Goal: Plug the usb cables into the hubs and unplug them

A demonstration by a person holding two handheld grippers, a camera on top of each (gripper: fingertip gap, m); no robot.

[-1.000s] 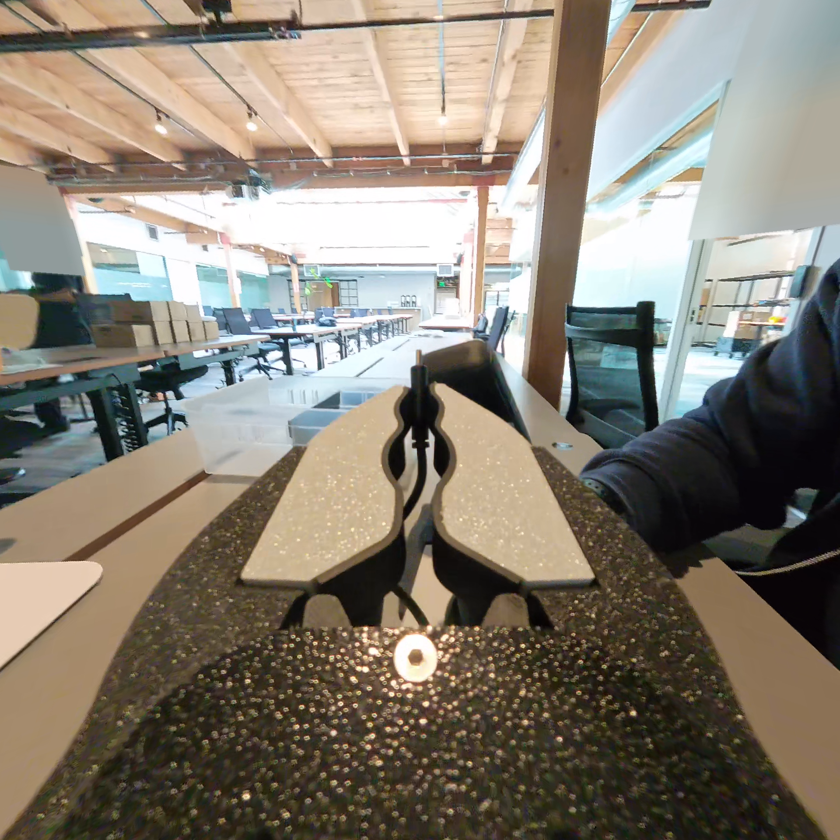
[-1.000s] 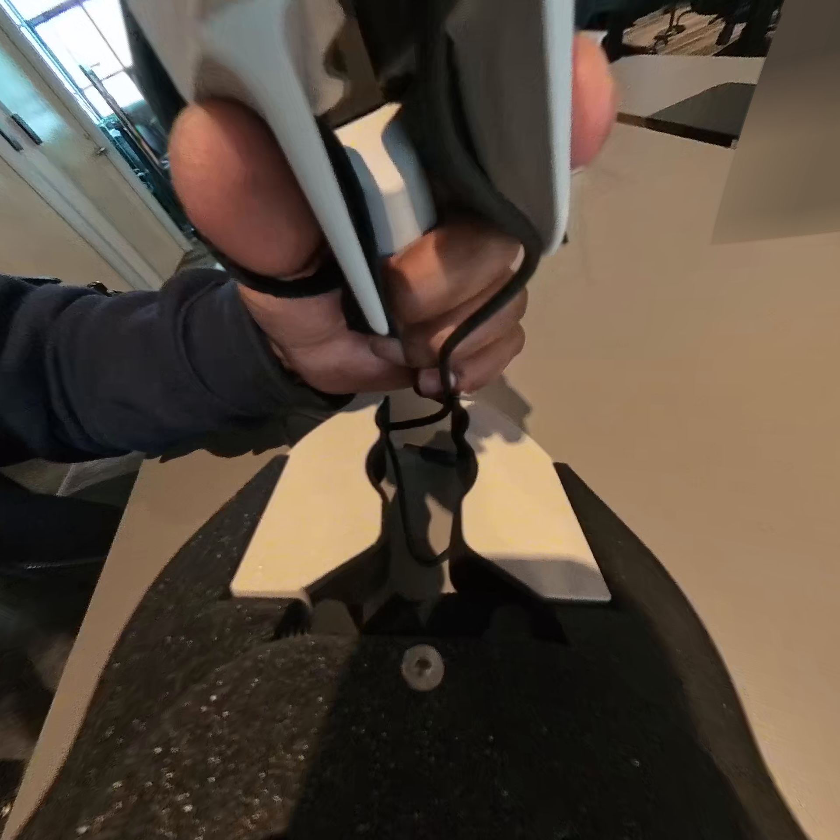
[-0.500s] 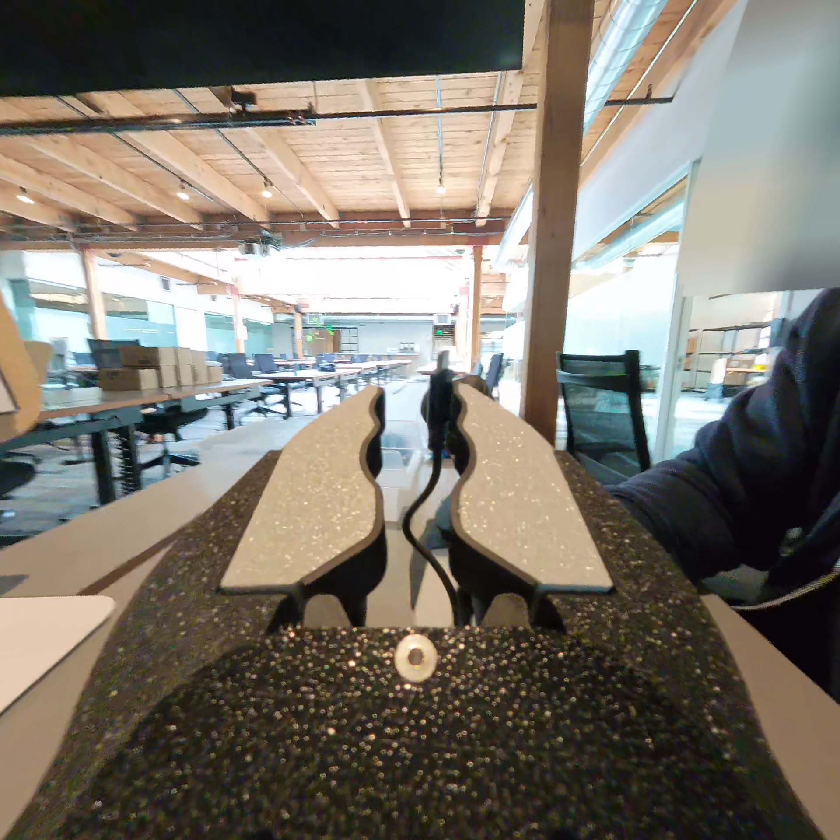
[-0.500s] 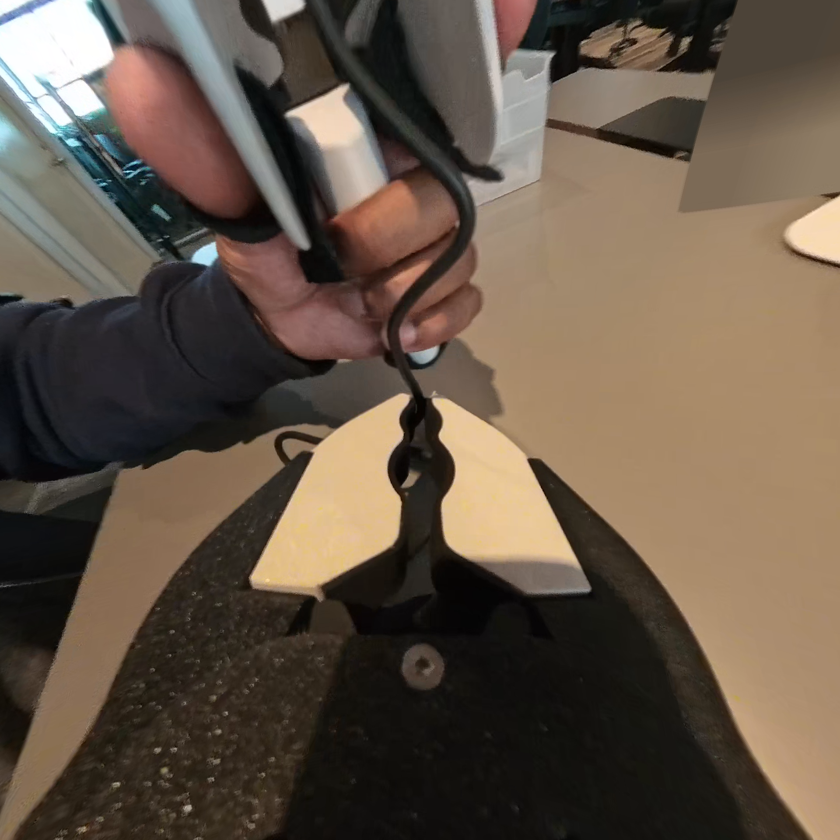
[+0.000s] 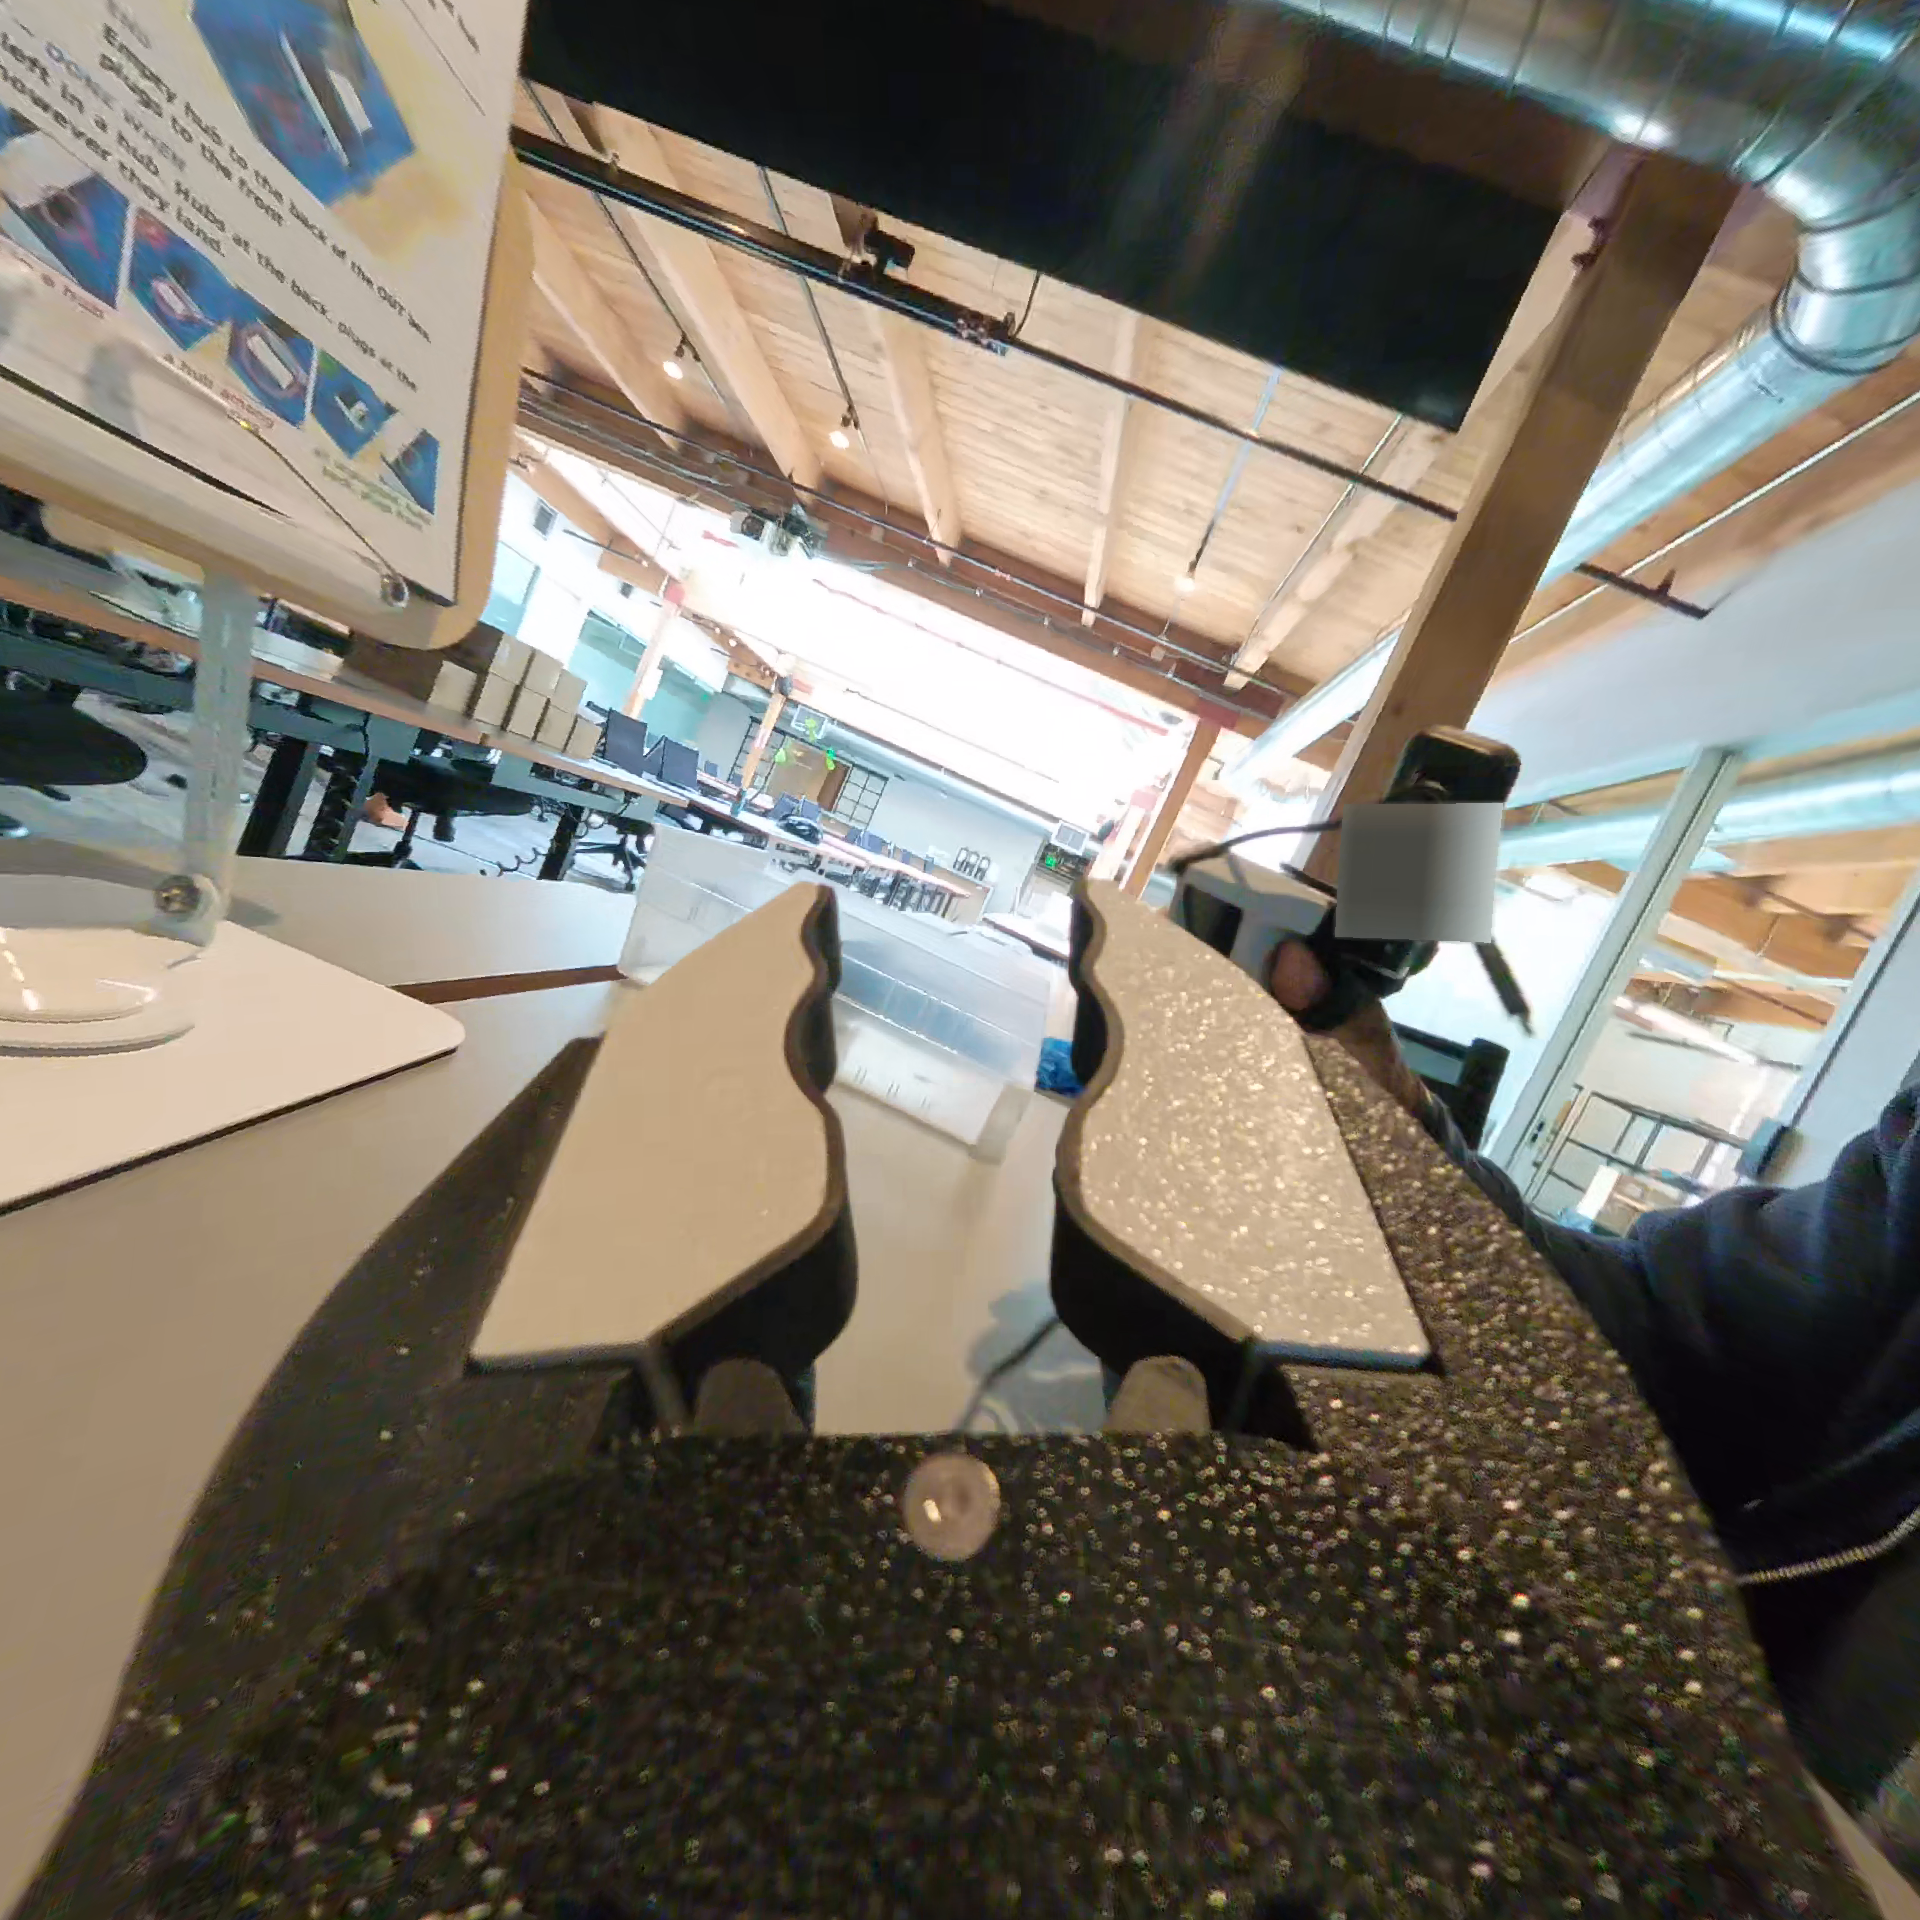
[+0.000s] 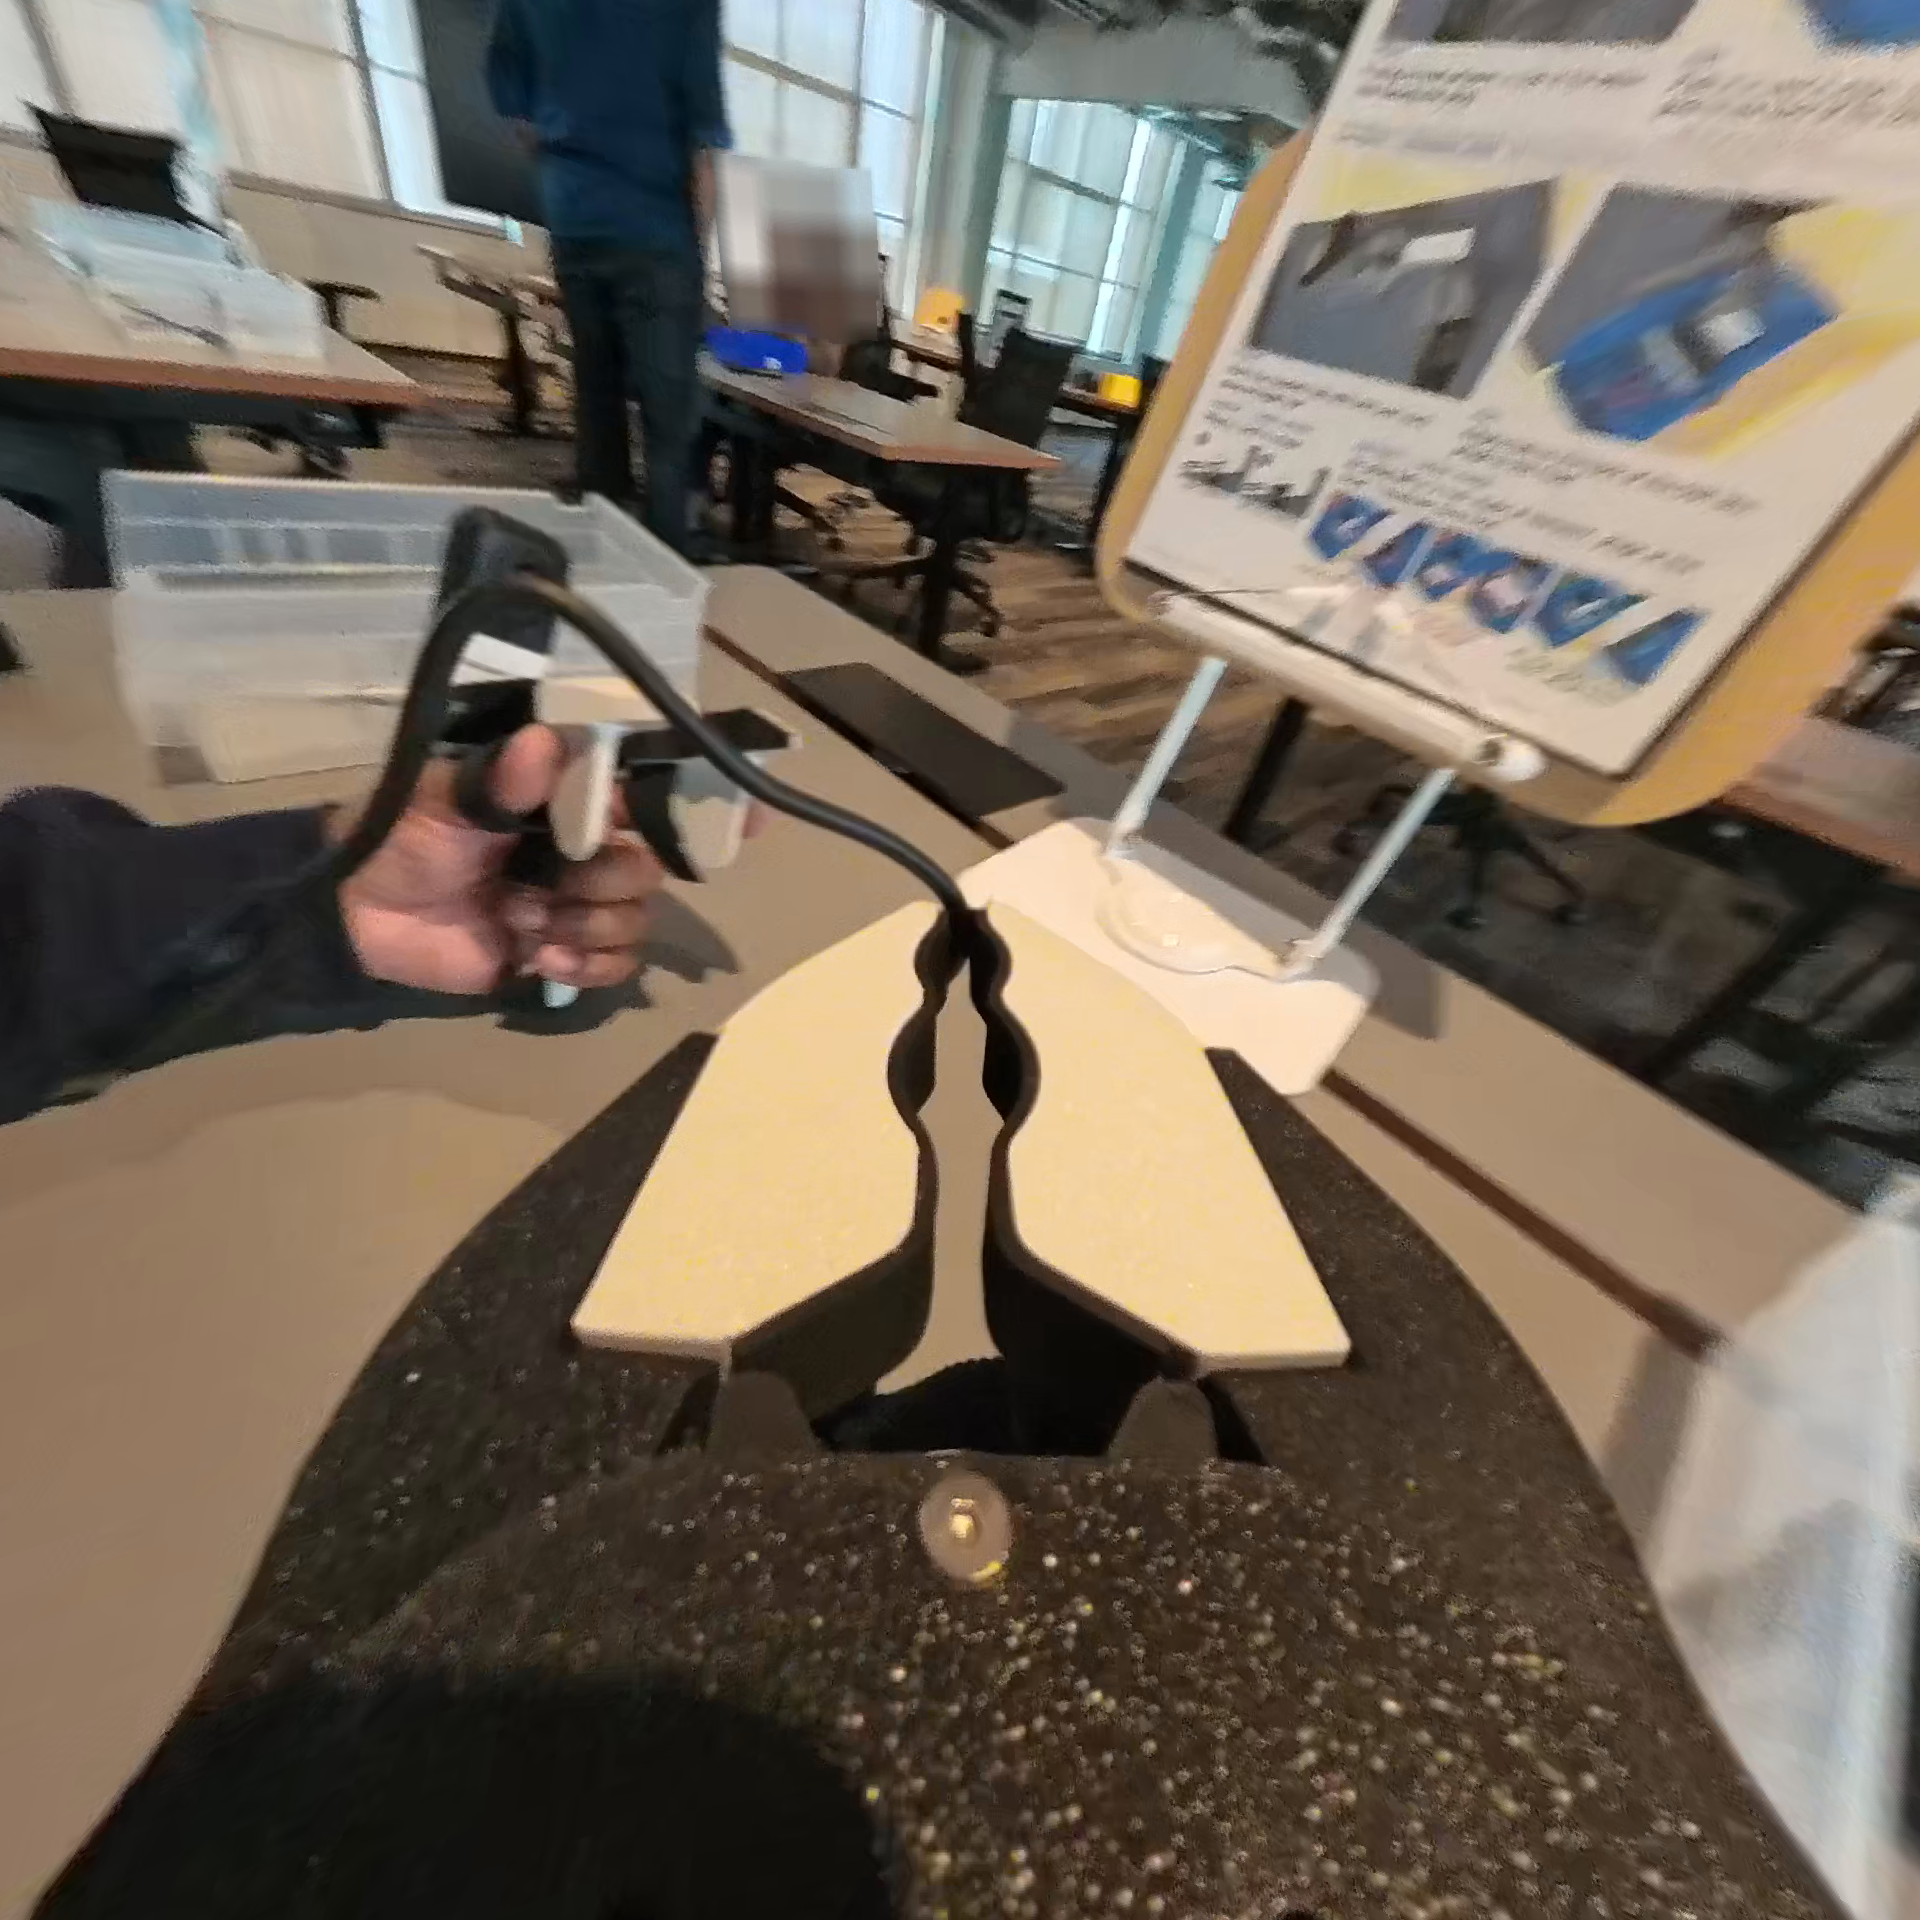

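Note:
My right gripper (image 6: 961, 920) is shut on a black USB cable (image 6: 727, 743), pinched at the fingertips. The cable arcs up and left over the other gripper (image 6: 665, 779), which a hand (image 6: 468, 894) holds above the table, then drops beside the dark sleeve. Its plug end is not visible. In the left wrist view my left gripper (image 5: 951, 914) is open and empty above the table, its jaws wide apart. The right gripper (image 5: 1444, 790) shows far right there. A thin cable (image 5: 997, 1371) lies on the table between the jaws. No hub shows in either view.
A clear plastic bin (image 5: 914, 997) stands ahead of the left gripper and shows at the left in the right wrist view (image 6: 312, 623). An instruction board (image 6: 1507, 364) on a white base (image 6: 1195, 935) stands on the table (image 6: 260, 1195). A person (image 6: 623, 260) stands behind. The grippers' ends are close to 15 cm from one another.
The left gripper has opened and let go of the black cable. The right gripper, still shut on the cable, has pulled back from the left hand, and both views have swung round.

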